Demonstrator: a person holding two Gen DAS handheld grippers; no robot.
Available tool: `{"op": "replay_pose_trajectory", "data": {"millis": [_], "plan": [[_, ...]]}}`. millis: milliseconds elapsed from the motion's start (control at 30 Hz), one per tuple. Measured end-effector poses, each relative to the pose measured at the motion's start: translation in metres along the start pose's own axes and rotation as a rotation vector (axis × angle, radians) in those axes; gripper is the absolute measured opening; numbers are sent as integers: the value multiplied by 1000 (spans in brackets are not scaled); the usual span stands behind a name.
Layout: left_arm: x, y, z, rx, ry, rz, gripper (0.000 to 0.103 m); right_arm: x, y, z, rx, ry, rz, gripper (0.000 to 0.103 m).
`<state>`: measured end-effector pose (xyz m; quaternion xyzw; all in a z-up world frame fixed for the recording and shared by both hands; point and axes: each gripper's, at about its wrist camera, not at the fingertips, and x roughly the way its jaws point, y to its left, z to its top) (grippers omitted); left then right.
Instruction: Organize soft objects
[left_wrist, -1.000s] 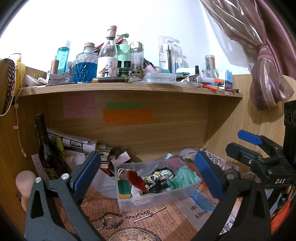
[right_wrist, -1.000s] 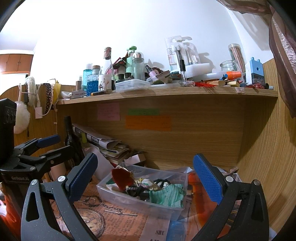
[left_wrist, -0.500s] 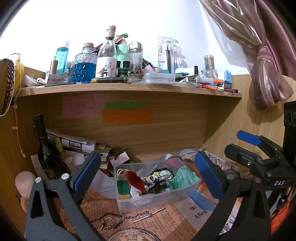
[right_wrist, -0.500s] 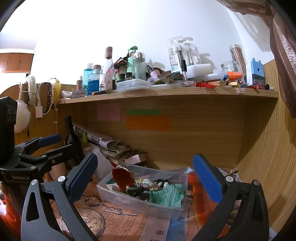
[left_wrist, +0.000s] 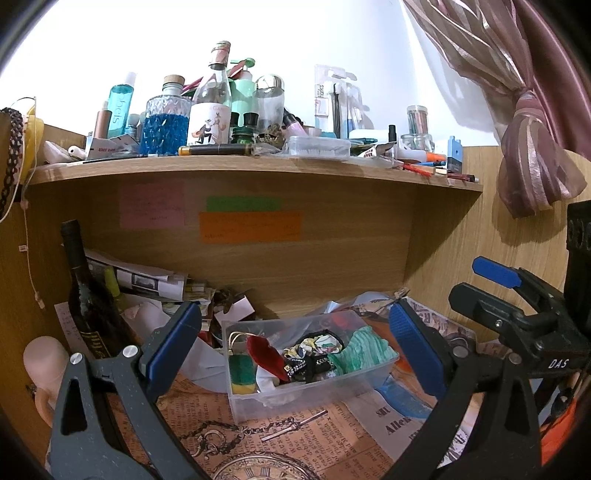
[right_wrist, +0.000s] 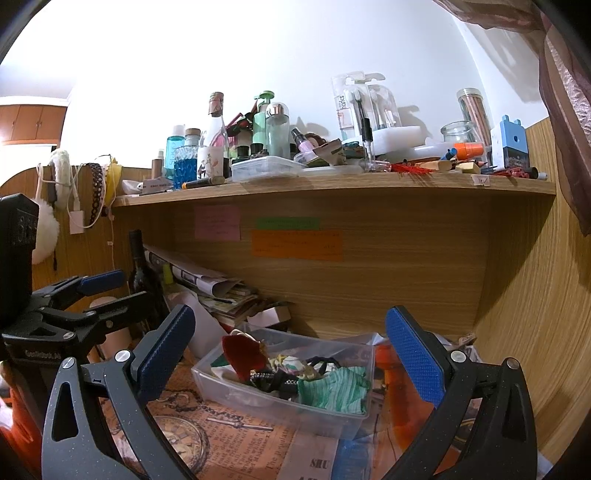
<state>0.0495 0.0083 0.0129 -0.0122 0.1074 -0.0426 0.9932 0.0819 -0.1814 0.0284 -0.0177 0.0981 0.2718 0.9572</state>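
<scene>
A clear plastic bin (left_wrist: 295, 391) (right_wrist: 258, 400) stands on the newspaper-covered desk under the shelf. It holds soft items: a green striped cloth (left_wrist: 364, 354) (right_wrist: 332, 389), a red pouch (left_wrist: 266, 352) (right_wrist: 242, 354), a patterned fabric piece (left_wrist: 319, 341) and a green-yellow sponge (left_wrist: 242, 373). My left gripper (left_wrist: 295, 345) is open and empty, held back from the bin. My right gripper (right_wrist: 290, 349) is open and empty too, also short of the bin. Each gripper shows in the other's view, the right one (left_wrist: 517, 306) and the left one (right_wrist: 74, 306).
A dark wine bottle (left_wrist: 86, 295) stands at the left by stacked newspapers (left_wrist: 147, 280). The wooden shelf (left_wrist: 258, 166) above carries several bottles and jars. A wooden side panel (right_wrist: 535, 295) closes the right. A pink curtain (left_wrist: 528, 129) hangs at the right.
Both views have shifted only very slightly. Both grippers stay open and nothing in the bin has moved.
</scene>
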Motion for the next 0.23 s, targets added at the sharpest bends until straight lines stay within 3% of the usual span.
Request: {"op": "replay_pose_trajectory", "data": {"millis": [233], "plan": [[1, 0, -1, 3, 4, -10, 103, 3, 0, -1, 6, 5, -2, 103]]}}
